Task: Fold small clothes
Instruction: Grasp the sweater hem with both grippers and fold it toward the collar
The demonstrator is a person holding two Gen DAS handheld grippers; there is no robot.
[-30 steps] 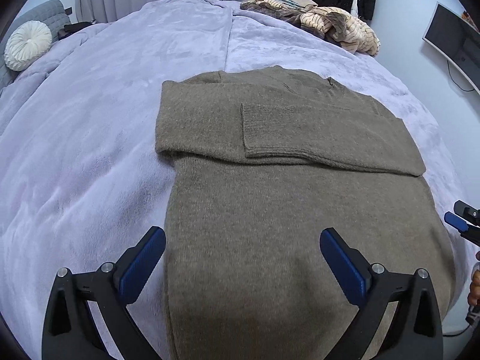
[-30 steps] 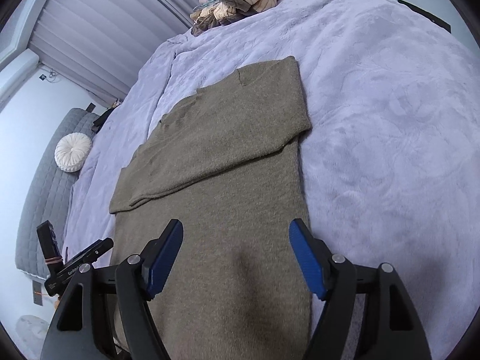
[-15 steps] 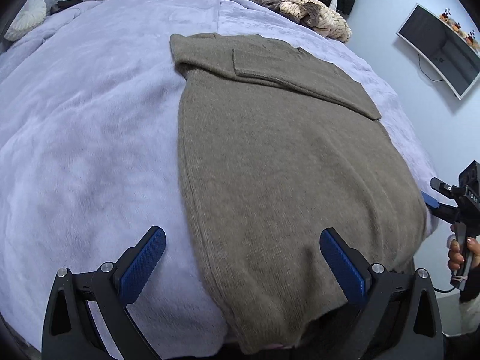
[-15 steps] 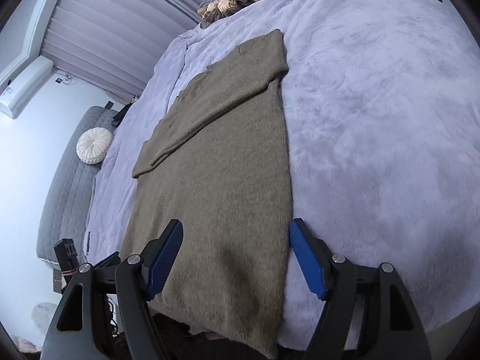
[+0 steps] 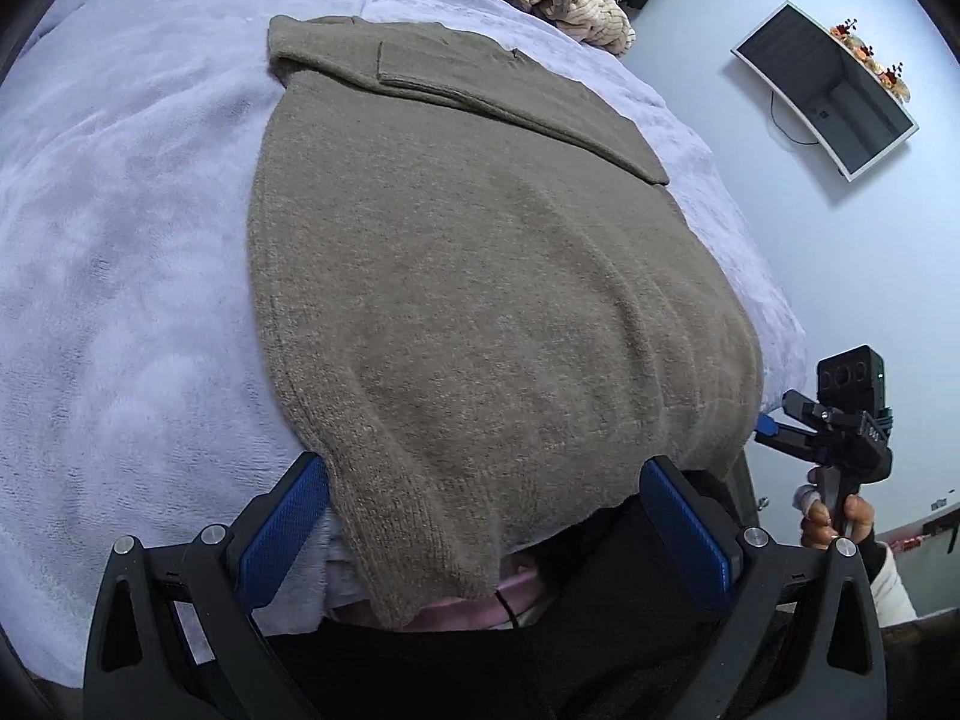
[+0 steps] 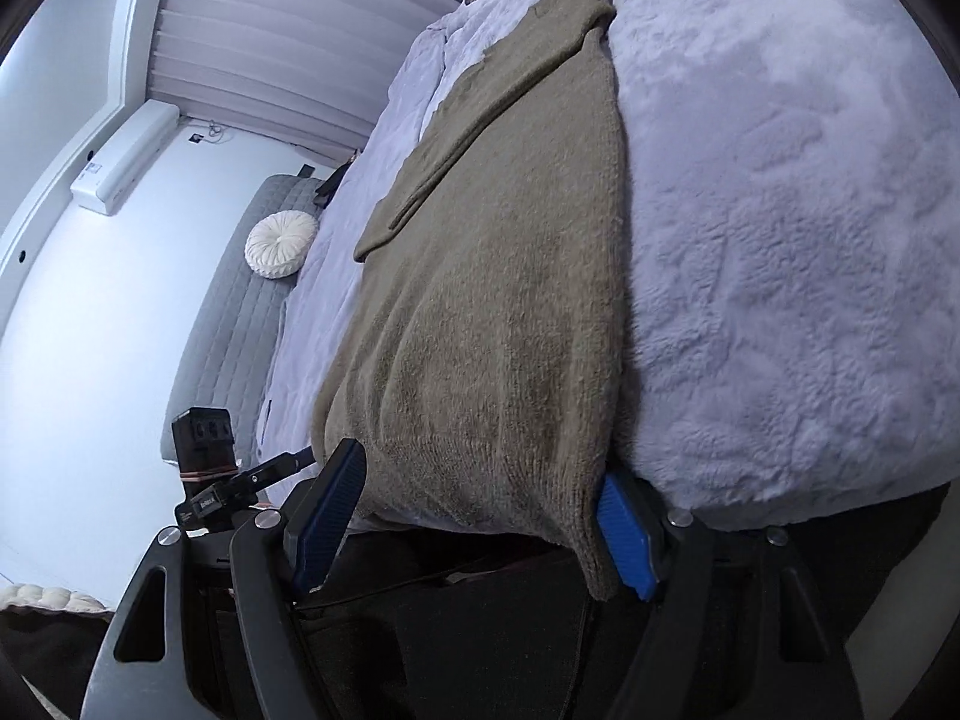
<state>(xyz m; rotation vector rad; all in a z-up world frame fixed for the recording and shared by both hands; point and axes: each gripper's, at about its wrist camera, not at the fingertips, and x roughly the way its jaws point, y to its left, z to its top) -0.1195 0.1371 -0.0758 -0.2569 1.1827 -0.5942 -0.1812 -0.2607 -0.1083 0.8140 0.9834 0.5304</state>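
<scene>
Both grippers, left gripper [image 5: 483,531] and right gripper [image 6: 474,522], wide open astride sweater [image 5: 480,276] hem; no legible writing.

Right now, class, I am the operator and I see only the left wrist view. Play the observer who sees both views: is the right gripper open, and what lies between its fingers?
Observer: The right gripper is open. The hanging hem of the sweater sits between its fingers and is not pinched.
Operator: Which part of the hem?
Observer: The corner on the sweater's right. It droops over the edge of the bed, just in front of one blue pad.
Operator: Is there anything beside the bed that I miss?
Observer: A round white cushion lies on a grey sofa.
</scene>
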